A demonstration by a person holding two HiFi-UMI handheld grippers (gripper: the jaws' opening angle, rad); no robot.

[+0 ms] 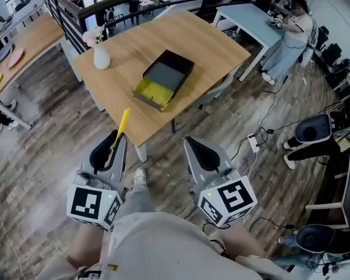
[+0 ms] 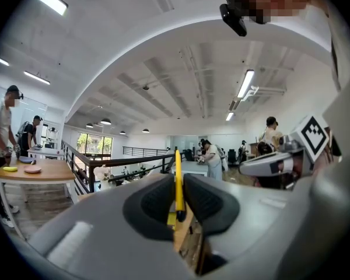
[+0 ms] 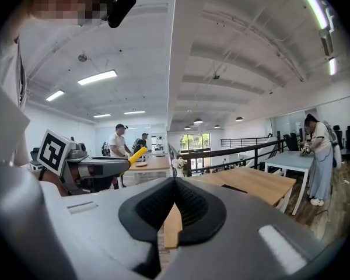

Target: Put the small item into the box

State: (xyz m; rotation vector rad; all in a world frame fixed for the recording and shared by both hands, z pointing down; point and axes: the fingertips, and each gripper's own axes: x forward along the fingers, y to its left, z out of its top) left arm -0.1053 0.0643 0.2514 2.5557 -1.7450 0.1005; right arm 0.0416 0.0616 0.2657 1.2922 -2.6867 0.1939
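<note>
While left gripper (image 1: 115,140) clamps the stick (image 1: 122,124) near its lower end, right gripper (image 3: 175,182) is closed on nothing. Stick looks light, stiff, slick: may pivot in that end grip. Open box (image 1: 163,77) on table (image 1: 210,45), well ahead.

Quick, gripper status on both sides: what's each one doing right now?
The left gripper is shut on the yellow stick.
The right gripper is shut, with nothing between its jaws.
</note>
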